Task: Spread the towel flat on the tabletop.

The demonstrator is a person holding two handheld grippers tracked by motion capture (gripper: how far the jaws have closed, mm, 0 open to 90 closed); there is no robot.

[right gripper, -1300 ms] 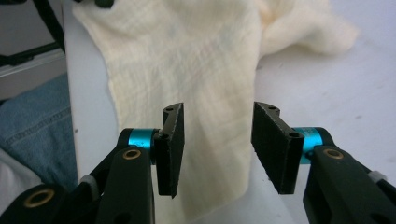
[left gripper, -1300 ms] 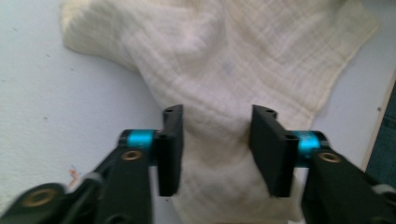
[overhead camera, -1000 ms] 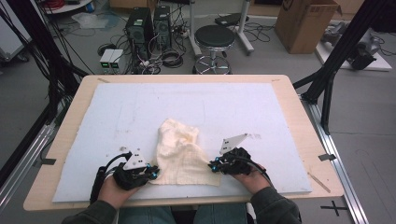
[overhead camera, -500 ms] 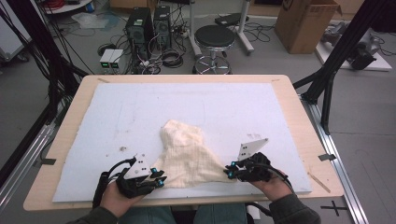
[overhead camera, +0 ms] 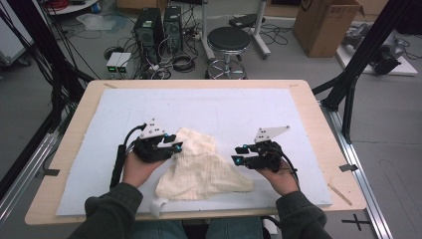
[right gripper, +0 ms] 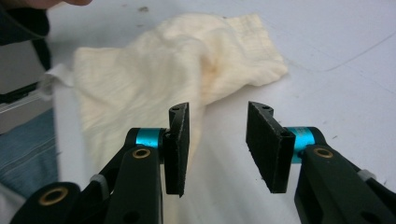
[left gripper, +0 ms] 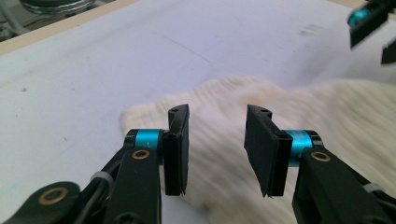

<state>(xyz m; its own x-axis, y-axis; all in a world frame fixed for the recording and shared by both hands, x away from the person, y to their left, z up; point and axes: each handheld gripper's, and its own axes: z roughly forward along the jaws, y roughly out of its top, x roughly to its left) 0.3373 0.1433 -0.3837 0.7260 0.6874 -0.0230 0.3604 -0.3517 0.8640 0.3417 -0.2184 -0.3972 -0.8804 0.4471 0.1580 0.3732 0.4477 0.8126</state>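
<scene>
A cream knitted cloth (overhead camera: 201,167) lies rumpled on the white mat, narrow at its far end and wide near the front edge. My left gripper (overhead camera: 175,146) hovers at the cloth's left side. Its jaws have just been opening and stand apart with nothing between them; the cloth (left gripper: 322,116) lies below and beyond my left gripper (left gripper: 217,140). My right gripper (overhead camera: 238,155) hovers at the cloth's right side. Its jaws have likewise been opening and are empty, and the cloth (right gripper: 173,65) spreads ahead of my right gripper (right gripper: 217,140).
The white mat (overhead camera: 249,107) covers most of the wooden table (overhead camera: 308,94). A small white scrap (overhead camera: 159,205) hangs at the mat's front edge. On the floor beyond the table stand a stool (overhead camera: 229,40), computer cases (overhead camera: 159,25) and a cardboard box (overhead camera: 326,22).
Both grippers have left the cloth's near corners, risen and moved away from the person along its sides. Their jaws went from shut to apart. The cloth now lies spread toward the front edge.
</scene>
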